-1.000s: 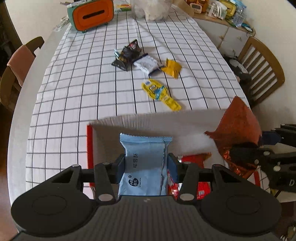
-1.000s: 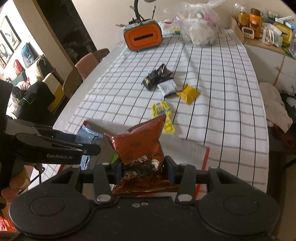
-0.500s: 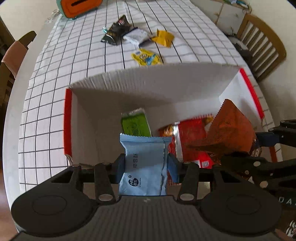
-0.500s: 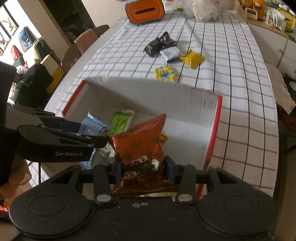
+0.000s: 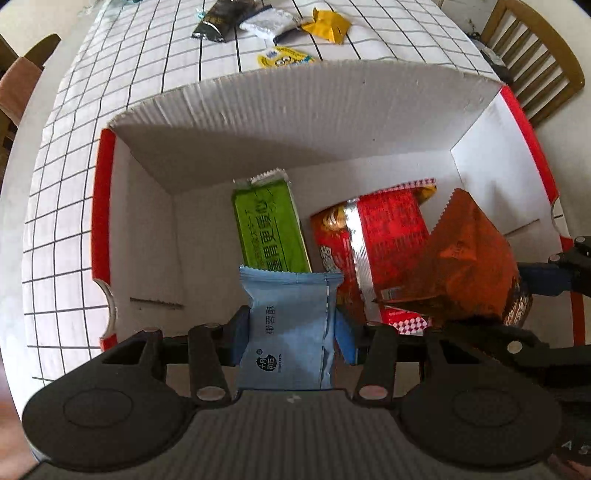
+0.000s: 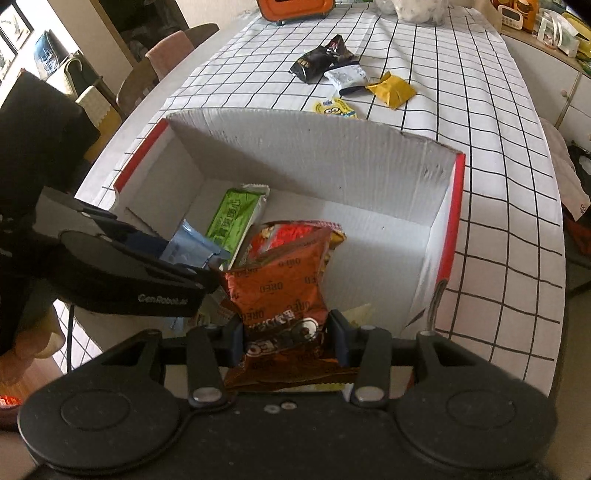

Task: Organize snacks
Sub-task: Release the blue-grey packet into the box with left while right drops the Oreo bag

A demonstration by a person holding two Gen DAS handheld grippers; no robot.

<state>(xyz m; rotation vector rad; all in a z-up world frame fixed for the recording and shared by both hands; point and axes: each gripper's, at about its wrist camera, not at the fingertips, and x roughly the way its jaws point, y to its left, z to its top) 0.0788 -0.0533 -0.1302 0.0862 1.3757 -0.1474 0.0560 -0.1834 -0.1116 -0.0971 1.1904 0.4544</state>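
Grid-cloth tabletop (image 6: 461, 122), cardboard box (image 5: 295, 122) open below both grippers. Left gripper (image 5: 291, 332) fingers clamp light-blue snack packet (image 5: 288, 325); right gripper (image 6: 288, 336) fingers clamp brown Oreo packet (image 6: 277, 288). Both packets hang upright over box interior, straight above green bar (image 5: 269, 225) and red pouch (image 5: 384, 229); drop path vertical.

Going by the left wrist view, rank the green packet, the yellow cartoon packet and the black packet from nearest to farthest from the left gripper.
Measured from the left gripper:
1. Green packet, inside the box, just beyond the held blue packet.
2. Yellow cartoon packet, on the tablecloth just past the box's far wall.
3. Black packet, farthest, up-left on the tablecloth.
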